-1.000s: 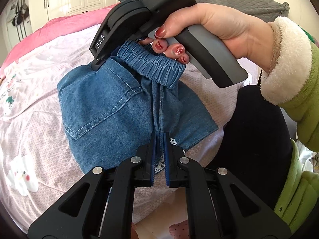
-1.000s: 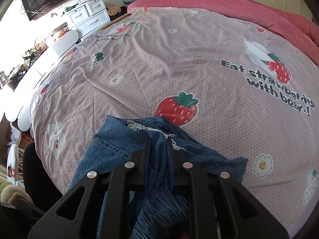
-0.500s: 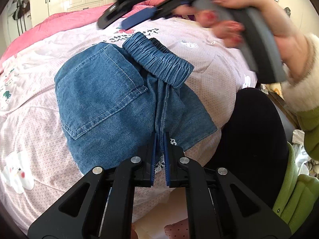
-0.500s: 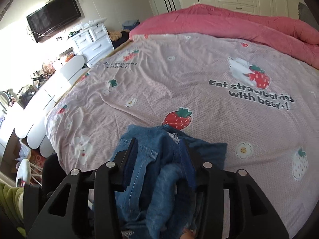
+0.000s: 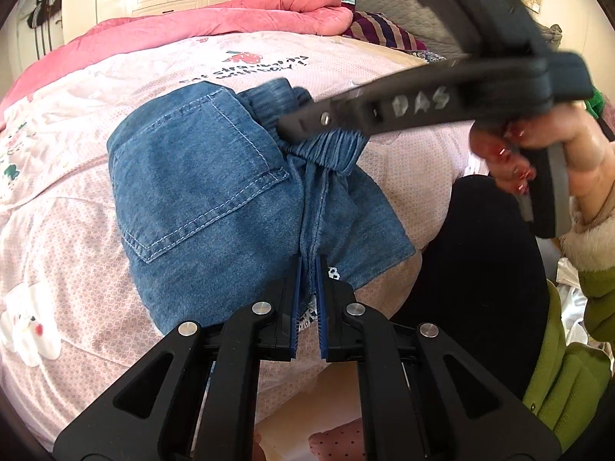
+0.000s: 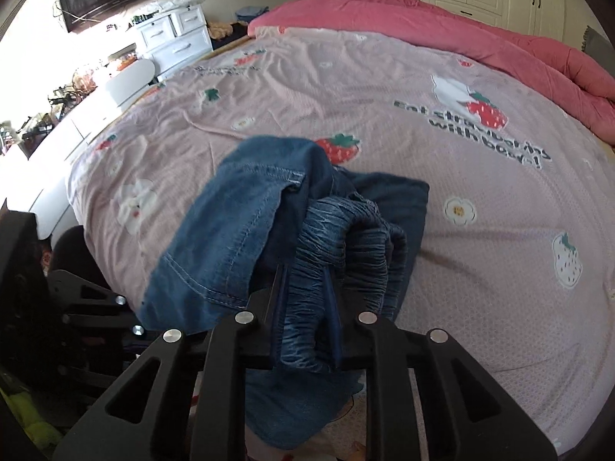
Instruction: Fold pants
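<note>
On the bedsheet, both grippers pinch the jeans: left gripper low at the hem, right gripper reaching onto the waistband.

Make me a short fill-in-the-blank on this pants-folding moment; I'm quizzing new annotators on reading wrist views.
1. The right tool grips the denim pants by their elastic ____.
2. The left tool is ____ on a fold of the pants.
3. The pants lie on a bedsheet printed with red ____.
4. The quilt bunched at the far side of the bed is ____.

Missing words: waistband; shut; strawberries; pink
</note>
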A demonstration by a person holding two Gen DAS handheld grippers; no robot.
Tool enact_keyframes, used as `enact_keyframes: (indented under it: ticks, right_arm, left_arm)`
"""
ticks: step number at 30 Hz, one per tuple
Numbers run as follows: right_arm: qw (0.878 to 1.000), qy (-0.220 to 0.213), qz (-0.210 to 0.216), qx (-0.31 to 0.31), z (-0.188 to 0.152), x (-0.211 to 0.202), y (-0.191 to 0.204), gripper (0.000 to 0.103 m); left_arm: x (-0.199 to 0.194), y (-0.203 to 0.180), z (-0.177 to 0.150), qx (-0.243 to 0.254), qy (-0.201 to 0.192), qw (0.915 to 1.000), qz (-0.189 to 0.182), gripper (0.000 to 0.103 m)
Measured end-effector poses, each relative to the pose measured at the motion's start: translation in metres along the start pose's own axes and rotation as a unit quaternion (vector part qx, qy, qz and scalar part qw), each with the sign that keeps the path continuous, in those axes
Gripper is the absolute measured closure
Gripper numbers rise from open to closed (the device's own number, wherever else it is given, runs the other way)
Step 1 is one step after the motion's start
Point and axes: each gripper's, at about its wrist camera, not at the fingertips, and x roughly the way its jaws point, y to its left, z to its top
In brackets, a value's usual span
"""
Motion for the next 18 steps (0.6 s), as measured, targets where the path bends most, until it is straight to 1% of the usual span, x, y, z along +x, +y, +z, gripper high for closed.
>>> enact_keyframes:
  ticks: [6, 9, 11, 13, 15, 16, 18]
  right_arm:
    - [1.0, -0.009, 0.01, 0.018, -0.004, -0.001, -0.003, 0.084]
    - [0.999, -0.022, 0.017, 0.024, -0.003, -0.012, -0.002, 0.083]
    - [0.999, -0.032, 0.02, 0.033, -0.003, -0.021, -0.004, 0.083]
    - [0.998, -0.039, 0.018, 0.035, -0.003, -0.027, -0.003, 0.082]
    - [0.998, -0.043, 0.018, 0.037, -0.003, -0.033, -0.003, 0.081]
    - [0.998, -0.045, 0.017, 0.038, -0.003, -0.035, -0.003, 0.079]
    - [0.998, -0.048, 0.015, 0.042, -0.002, -0.041, -0.004, 0.071]
  left_arm:
    - [-0.003, 0.001, 0.0, -0.01, 0.0, 0.9999, -0.002, 0.101]
    - [-0.008, 0.002, 0.002, -0.011, -0.003, 0.9999, -0.001, 0.098]
    - [-0.012, 0.001, 0.003, -0.007, -0.006, 1.0, 0.001, 0.092]
    - [-0.015, 0.0, 0.004, -0.006, -0.01, 0.9999, 0.003, 0.088]
    - [-0.018, 0.0, 0.004, -0.007, -0.011, 0.9999, 0.006, 0.088]
    - [-0.018, -0.001, 0.004, -0.007, -0.011, 0.9999, 0.007, 0.087]
    - [-0.021, 0.0, 0.004, -0.009, -0.012, 0.9999, 0.008, 0.084]
